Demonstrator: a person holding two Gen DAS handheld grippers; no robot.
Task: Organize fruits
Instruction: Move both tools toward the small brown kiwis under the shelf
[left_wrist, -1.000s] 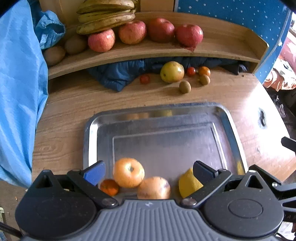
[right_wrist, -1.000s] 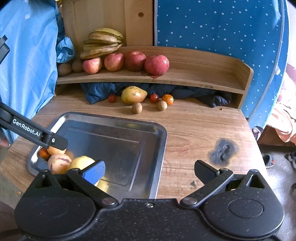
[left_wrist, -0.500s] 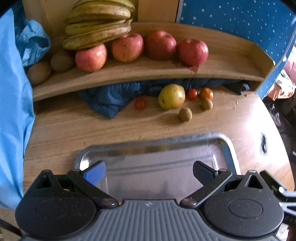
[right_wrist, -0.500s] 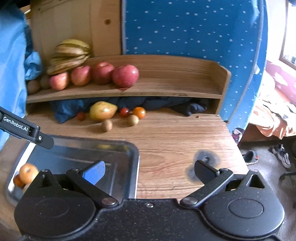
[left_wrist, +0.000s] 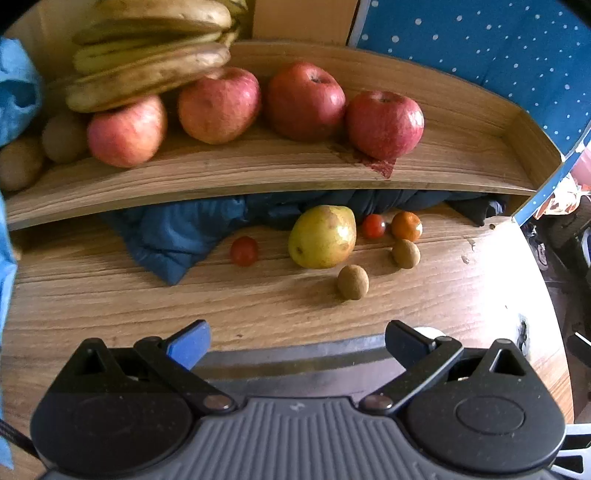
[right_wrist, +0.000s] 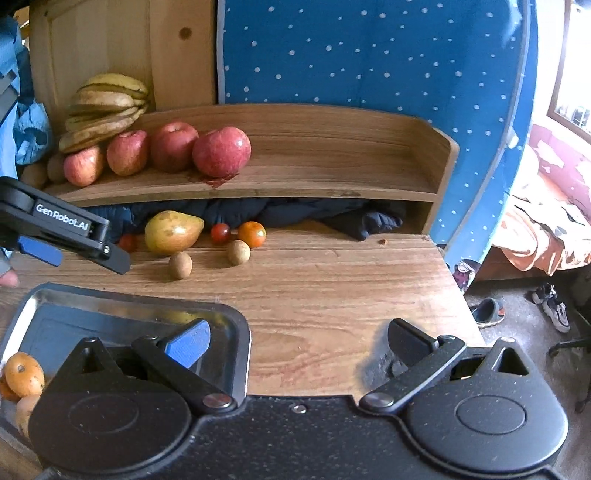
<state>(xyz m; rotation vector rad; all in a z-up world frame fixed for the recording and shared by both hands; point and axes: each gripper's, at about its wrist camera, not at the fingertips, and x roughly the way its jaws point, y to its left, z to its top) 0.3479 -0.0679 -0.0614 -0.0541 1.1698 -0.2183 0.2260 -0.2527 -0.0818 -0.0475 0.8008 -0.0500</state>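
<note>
Both the left gripper (left_wrist: 295, 341) and right gripper (right_wrist: 297, 341) show fingers spread wide and empty, aimed at the loose pear (left_wrist: 322, 236) mid-frame on the worktop (left_wrist: 110, 295), apparently bound for the tray (right_wrist: 147, 306) lower left.

**Wood, steel, cloth, waxy skins**

I see a matt, grained wood table (right_wrist: 332, 291) and matching shelf (right_wrist: 332, 177). At my right camera's 8 o'clock, the tray (right_wrist: 236, 332) is brushed, reflective metal. Apples (left_wrist: 384, 122) look glossy; the kiwis (left_wrist: 352, 281) dull and fuzzy. Blue cloth (left_wrist: 173, 236) looks soft and quilted. My gripper bodies are matt black plastic.
</note>
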